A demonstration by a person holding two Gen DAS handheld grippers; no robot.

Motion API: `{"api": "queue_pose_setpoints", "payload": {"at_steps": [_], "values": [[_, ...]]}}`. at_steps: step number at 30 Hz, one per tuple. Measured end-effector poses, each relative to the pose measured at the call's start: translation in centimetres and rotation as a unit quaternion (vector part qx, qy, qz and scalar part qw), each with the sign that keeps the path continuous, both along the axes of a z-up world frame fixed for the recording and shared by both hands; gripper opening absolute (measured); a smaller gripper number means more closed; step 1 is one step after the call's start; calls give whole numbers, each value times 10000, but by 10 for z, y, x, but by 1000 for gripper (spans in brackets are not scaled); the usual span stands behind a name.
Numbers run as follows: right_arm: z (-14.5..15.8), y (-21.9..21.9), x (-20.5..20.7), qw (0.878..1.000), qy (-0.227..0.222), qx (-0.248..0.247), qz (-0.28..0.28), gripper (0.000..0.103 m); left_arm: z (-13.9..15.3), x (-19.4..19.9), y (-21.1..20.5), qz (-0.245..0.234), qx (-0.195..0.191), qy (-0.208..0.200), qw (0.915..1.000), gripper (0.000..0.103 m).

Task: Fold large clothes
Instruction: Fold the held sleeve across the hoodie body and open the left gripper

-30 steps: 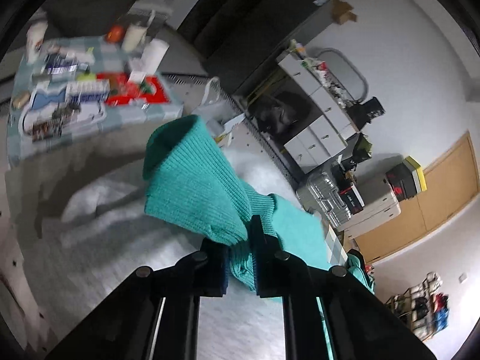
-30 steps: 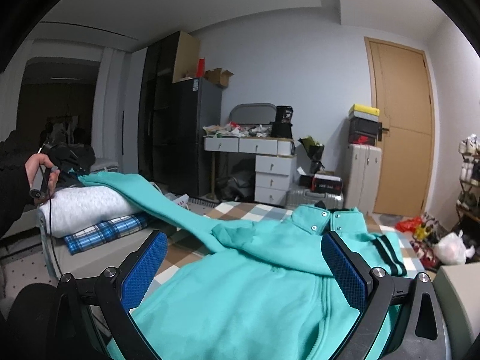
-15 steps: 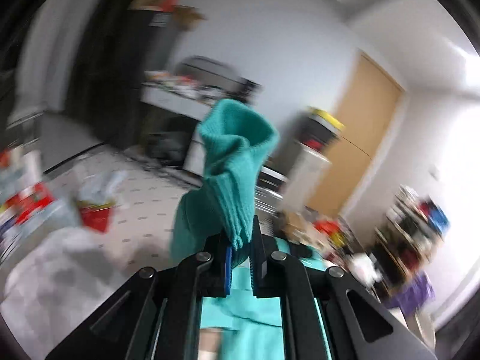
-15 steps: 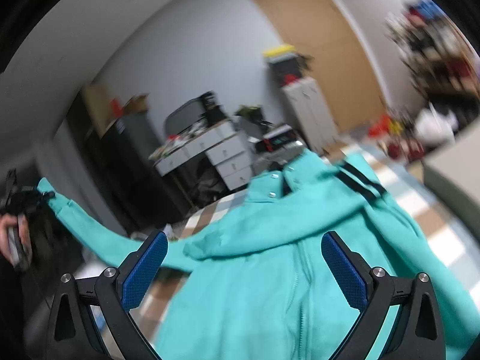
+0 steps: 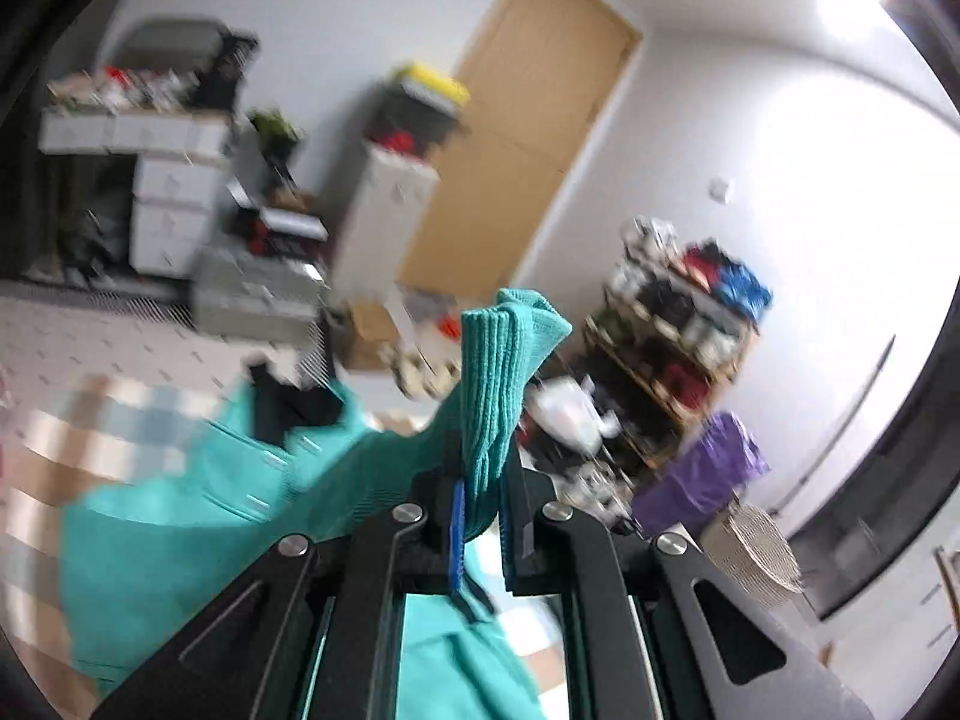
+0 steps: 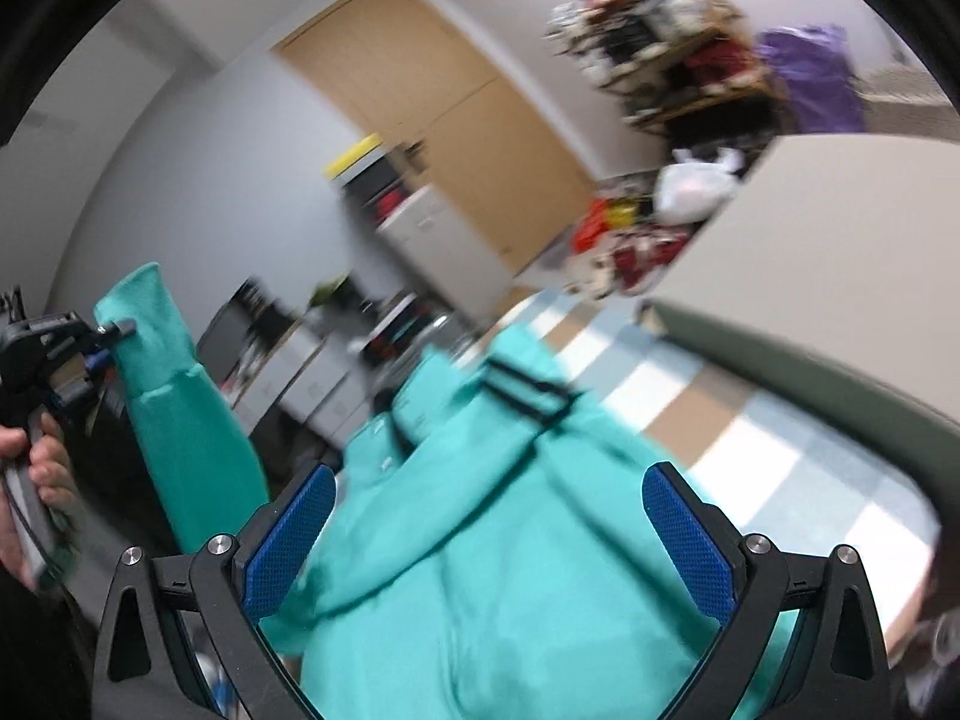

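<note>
A teal zip-up jacket (image 6: 480, 570) lies spread on a checked surface (image 6: 750, 456); its collar has black stripes. My left gripper (image 5: 483, 480) is shut on the ribbed cuff (image 5: 504, 372) of one sleeve and holds it up in the air. In the right wrist view that same left gripper (image 6: 99, 342) appears at the far left, held by a hand (image 6: 42, 468), with the sleeve (image 6: 186, 432) hanging down from it to the jacket body. My right gripper (image 6: 480, 510) hovers open above the jacket's chest, nothing between its blue pads (image 6: 684, 528).
A wooden door (image 5: 522, 138), white drawers (image 5: 162, 204) and a cluttered shelf rack (image 5: 672, 324) line the walls. A purple bag (image 5: 702, 474) and a woven basket (image 5: 750, 546) stand to the right. A grey-green padded edge (image 6: 810, 372) borders the surface.
My left gripper has swung the cuff from over the white bedding side across toward the door and shelf side, lifting the sleeve. My right gripper has rolled and shifted over the jacket, staying open.
</note>
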State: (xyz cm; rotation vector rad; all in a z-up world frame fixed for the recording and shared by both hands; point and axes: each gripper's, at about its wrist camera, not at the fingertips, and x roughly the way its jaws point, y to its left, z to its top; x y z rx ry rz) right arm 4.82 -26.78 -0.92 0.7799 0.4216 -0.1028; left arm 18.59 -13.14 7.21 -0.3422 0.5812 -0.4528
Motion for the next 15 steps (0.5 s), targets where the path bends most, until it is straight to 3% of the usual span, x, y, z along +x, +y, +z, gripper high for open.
{"api": "queue_pose_setpoints", "payload": {"at_steps": [6, 8, 10, 12, 13, 15], "values": [[-9, -39, -6, 9969, 320, 285, -664, 103, -92, 38, -61, -579, -211, 835, 9946, 5], [-10, -41, -7, 9968, 354, 269, -660, 103, -119, 49, -68, -734, -323, 1381, 9872, 20], [-10, -41, -6, 9974, 354, 205, -589, 103, -136, 52, -64, -881, -630, 1927, 9753, 46], [-10, -41, -4, 9977, 382, 177, -532, 103, -129, 49, -53, -991, -905, 1884, 9729, 49], [-12, -40, -2, 9977, 405, 182, -508, 103, -121, 43, -45, -988, -898, 1773, 9751, 63], [-16, -38, 3, 9976, 485, 246, -419, 103, -100, 26, -20, -982, -856, 1530, 9796, 80]]}}
